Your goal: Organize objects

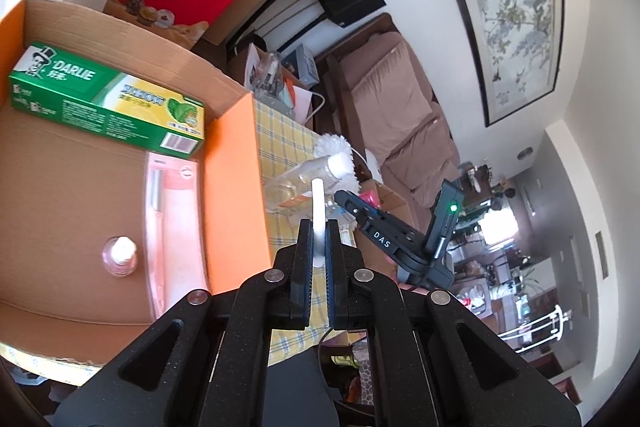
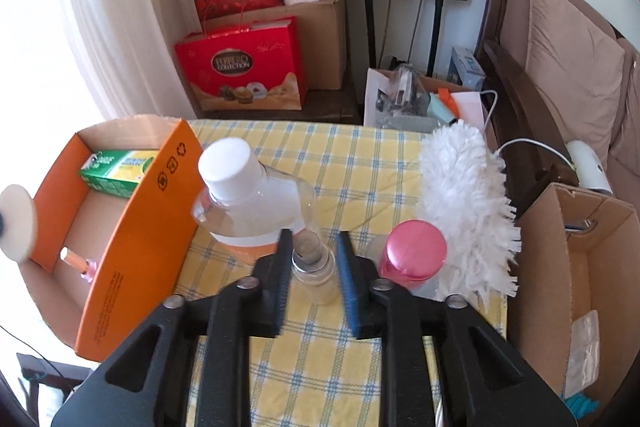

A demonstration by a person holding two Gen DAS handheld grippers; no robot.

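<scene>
Toiletries are being packed into the orange box (image 2: 132, 227): the left gripper (image 1: 319, 227) is pinching a white pad (image 1: 318, 215) awaiting release inside, while the right gripper (image 2: 314, 247), spread, is straddling a small bottle (image 2: 314, 271) awaiting squeezing.

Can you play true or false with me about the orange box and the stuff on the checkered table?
1. The green toothpaste box lies inside the orange box. True.
2. The left gripper is empty. False: it is shut on a thin white disc, seen edge-on here.
3. The small glass bottle sits between the right gripper fingers. True, though the jaws are apart and not squeezing it.
4. The pink-capped bottle is inside the orange box. False: it stands on the checkered tablecloth beside the white duster.
5. The big clear bottle has a red cap. False: its cap is white.
</scene>
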